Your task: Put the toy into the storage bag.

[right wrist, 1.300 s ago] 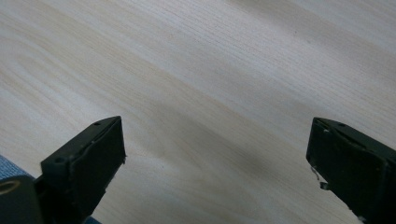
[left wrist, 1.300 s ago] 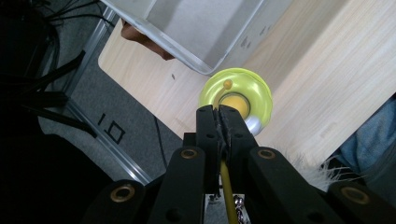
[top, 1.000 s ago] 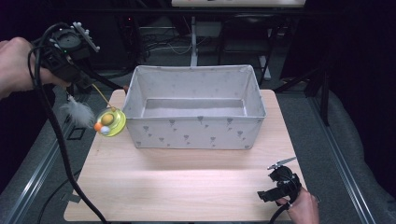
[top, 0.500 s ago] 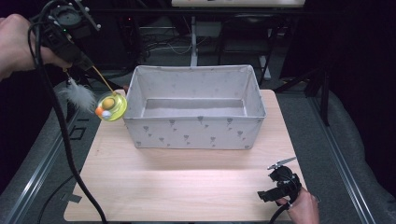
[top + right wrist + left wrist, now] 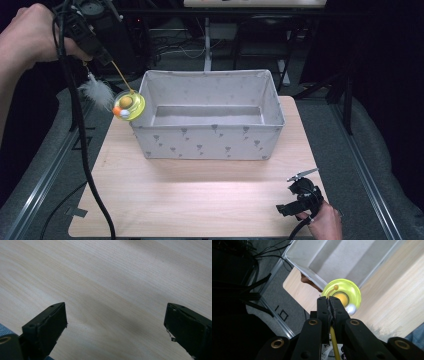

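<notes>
A cat toy hangs by the left end of the grey fabric box [image 5: 207, 142]: a yellow-green disc [image 5: 128, 105] carrying an orange ball and a white ball, on a thin yellow stem, with a white feather [image 5: 97, 92] dangling beside it. At the upper left my left gripper [image 5: 106, 57] is shut on that stem. In the left gripper view the jaws [image 5: 331, 300] pinch the stem [image 5: 333, 340] just behind the disc [image 5: 342, 290], which floats over the box's corner. Near the table's front right corner my right gripper [image 5: 300, 197] rests, and in its own view it [image 5: 116, 315] stands open with nothing between its fingers.
The box [image 5: 332, 257] is open-topped and looks empty inside. It stands at the back of the light wooden table [image 5: 200, 200]. A black cable [image 5: 80, 150] trails from the left gripper down the table's left side. Metal rails and dark floor surround the table.
My left gripper has risen and shifted right with the toy, so the disc now hangs higher, at the box's left rim. The right gripper has stayed put.
</notes>
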Demonstrator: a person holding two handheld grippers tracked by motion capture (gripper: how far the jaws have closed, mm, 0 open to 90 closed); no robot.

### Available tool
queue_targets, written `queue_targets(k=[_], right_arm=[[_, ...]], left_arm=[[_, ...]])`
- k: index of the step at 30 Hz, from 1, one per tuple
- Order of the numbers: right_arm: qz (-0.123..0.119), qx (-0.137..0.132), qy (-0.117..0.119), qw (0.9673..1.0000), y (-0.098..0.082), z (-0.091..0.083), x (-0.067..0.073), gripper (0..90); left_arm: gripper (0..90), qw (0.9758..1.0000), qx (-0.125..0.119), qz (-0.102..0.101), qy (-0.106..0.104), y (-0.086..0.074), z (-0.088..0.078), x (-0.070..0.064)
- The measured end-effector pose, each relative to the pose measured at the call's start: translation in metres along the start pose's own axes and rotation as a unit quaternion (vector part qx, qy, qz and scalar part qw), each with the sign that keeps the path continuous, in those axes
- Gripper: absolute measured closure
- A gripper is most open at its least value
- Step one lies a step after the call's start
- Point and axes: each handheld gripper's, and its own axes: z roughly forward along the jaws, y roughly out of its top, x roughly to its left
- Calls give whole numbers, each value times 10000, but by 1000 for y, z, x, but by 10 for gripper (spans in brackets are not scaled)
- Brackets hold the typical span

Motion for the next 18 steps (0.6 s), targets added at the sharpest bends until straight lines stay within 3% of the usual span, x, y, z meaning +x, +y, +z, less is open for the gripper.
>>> queue_targets(k=[16, 18], right_arm=[[-38, 28, -35, 10000, 0, 0, -1, 42], [1, 4, 57, 10000, 0, 0, -1, 42]], left_arm=[[878, 10000, -70, -10, 22, 27, 13, 2], [878, 10000, -98, -9, 10, 30, 15, 1]])
